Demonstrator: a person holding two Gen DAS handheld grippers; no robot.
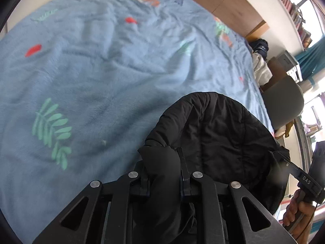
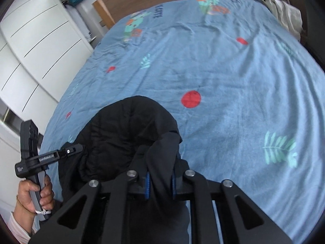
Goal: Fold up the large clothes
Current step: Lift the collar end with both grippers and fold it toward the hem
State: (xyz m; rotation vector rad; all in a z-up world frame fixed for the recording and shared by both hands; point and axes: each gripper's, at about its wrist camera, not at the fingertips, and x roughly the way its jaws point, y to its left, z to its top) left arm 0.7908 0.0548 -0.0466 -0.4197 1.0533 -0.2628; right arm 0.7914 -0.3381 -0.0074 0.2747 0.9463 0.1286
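While the black jacket [image 1: 213,134] hangs bunched over the near edge of the bed [image 1: 91,71], both grippers have a hold of it, so this looks like the very start of the fold! Nothing is laid flat yet, no crease made: the garment is a dark puffy heap, its rounded top resting on the blue sheet [image 2: 233,71], the rest dropping out of sight below the cameras.

Left gripper [image 1: 164,181]: fingers clenched on a thick fold of jacket cloth, fabric bulging up between them and spilling down over the frame. Right gripper [image 2: 160,185]: same story, blue pads pinching a wad of the black cloth squeezed tight in the gap. In each view the other gripper reaches into the jacket's far side, a hand [image 2: 34,193] wrapped round its handle.

So the jacket sits right at the fingertips and beyond them, between the two tools. Left to do, by my reckoning: lift, spread it on the sheet, then every fold.
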